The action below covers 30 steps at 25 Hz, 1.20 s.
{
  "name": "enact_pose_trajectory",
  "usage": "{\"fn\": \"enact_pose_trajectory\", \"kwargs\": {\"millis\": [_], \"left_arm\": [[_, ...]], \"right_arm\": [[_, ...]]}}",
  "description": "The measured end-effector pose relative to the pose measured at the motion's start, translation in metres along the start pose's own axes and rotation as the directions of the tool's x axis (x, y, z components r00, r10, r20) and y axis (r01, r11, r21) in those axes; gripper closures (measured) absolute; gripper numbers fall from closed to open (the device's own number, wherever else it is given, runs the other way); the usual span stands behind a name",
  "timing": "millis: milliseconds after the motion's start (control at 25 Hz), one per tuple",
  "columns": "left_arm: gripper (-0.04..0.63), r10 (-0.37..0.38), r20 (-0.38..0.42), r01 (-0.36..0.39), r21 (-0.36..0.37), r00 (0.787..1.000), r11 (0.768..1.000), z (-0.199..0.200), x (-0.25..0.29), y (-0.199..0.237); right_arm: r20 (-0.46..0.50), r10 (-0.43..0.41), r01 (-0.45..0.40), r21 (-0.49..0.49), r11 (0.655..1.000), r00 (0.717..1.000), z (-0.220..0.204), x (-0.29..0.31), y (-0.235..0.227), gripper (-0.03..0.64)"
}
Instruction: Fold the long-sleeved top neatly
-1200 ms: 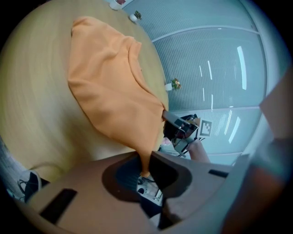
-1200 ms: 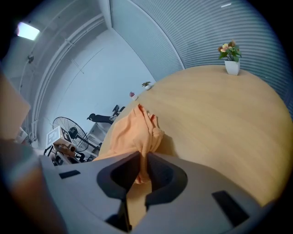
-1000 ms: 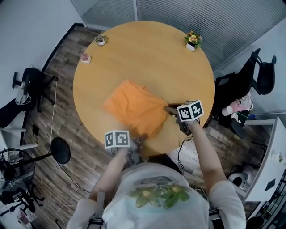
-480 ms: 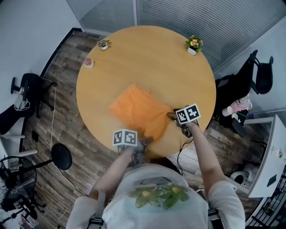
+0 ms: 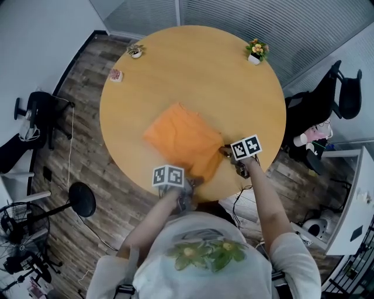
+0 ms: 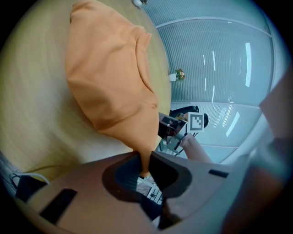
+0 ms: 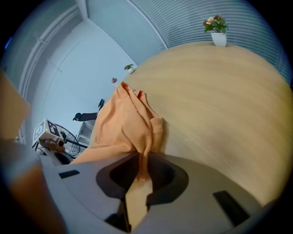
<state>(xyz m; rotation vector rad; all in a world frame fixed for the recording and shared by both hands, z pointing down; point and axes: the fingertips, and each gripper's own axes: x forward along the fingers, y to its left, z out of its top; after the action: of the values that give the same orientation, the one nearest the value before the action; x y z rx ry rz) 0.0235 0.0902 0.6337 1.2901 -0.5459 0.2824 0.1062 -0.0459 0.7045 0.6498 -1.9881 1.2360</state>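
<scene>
Orange knit long-sleeved top (image 5: pixel 184 140), one: left gripper (image 6: pixel 143 167) clamps its nearest edge, and right gripper (image 7: pixel 143 171), jaws just closing, pinches a fold. Left gripper view shows one small potted plant (image 6: pixel 179 74); head view, two.

Office meeting room. Ribbed glass partition walls (image 5: pixel 263 17), black swivel chair (image 5: pixel 345 93) by the wall, round wooden table (image 5: pixel 234 87) with small potted plants (image 5: pixel 257 51), wood-plank floor (image 5: pixel 87 169), standing fan (image 5: pixel 17 228).

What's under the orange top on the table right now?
The orange top lies on the round wooden table, bare wood showing around it. The tabletop beneath the cloth is covered, so anything there can't be seen.
</scene>
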Motion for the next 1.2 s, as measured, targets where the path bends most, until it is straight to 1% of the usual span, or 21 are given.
{"fn": "enact_pose_trajectory", "kwargs": {"millis": [80,200,320,400,480,600,760,880,1040,1120,1200], "left_arm": [[0.543,-0.011,0.011,0.011,-0.003,1.000,1.000,0.001,-0.008,-0.002],[0.544,-0.055,0.052,0.055,-0.008,0.997,0.998,0.005,-0.031,-0.009],[0.544,-0.103,0.100,0.104,-0.010,0.990,0.995,0.011,-0.059,-0.017],[0.543,-0.131,0.129,0.134,-0.016,0.983,0.991,0.016,-0.074,-0.019],[0.543,-0.158,0.165,0.166,-0.032,0.973,0.986,0.025,-0.086,-0.021],[0.543,-0.189,0.223,0.207,-0.061,0.957,0.976,0.042,-0.103,-0.022],[0.543,-0.214,0.270,0.239,-0.061,0.939,0.969,0.067,-0.124,-0.022],[0.543,-0.239,0.299,0.271,-0.072,0.924,0.960,0.090,-0.139,-0.021],[0.543,-0.279,0.345,0.342,-0.134,0.896,0.930,0.123,-0.156,-0.015],[0.543,-0.282,0.366,0.362,-0.172,0.887,0.916,0.141,-0.162,-0.005],[0.543,-0.280,0.387,0.384,-0.222,0.879,0.896,0.159,-0.166,0.007]], "right_arm": [[0.008,0.040,-0.040,0.027,0.999,0.999,0.002,-0.009,0.005,0.549],[0.058,0.113,-0.117,0.069,0.991,0.992,0.011,-0.032,0.021,0.551],[0.124,0.178,-0.189,0.079,0.979,0.976,0.023,-0.054,0.047,0.554],[0.151,0.197,-0.210,0.072,0.975,0.969,0.030,-0.060,0.059,0.554],[0.166,0.197,-0.211,0.071,0.975,0.966,0.037,-0.061,0.066,0.554],[0.187,0.186,-0.208,0.105,0.973,0.965,0.051,-0.058,0.073,0.554],[0.207,0.174,-0.206,0.148,0.967,0.963,0.079,-0.051,0.085,0.554],[0.216,0.172,-0.218,0.211,0.953,0.961,0.102,-0.041,0.090,0.554],[0.212,0.155,-0.215,0.299,0.930,0.965,0.132,-0.019,0.090,0.554],[0.199,0.137,-0.198,0.329,0.923,0.970,0.147,-0.004,0.090,0.554],[0.178,0.117,-0.175,0.355,0.919,0.977,0.158,0.012,0.088,0.554]]}}
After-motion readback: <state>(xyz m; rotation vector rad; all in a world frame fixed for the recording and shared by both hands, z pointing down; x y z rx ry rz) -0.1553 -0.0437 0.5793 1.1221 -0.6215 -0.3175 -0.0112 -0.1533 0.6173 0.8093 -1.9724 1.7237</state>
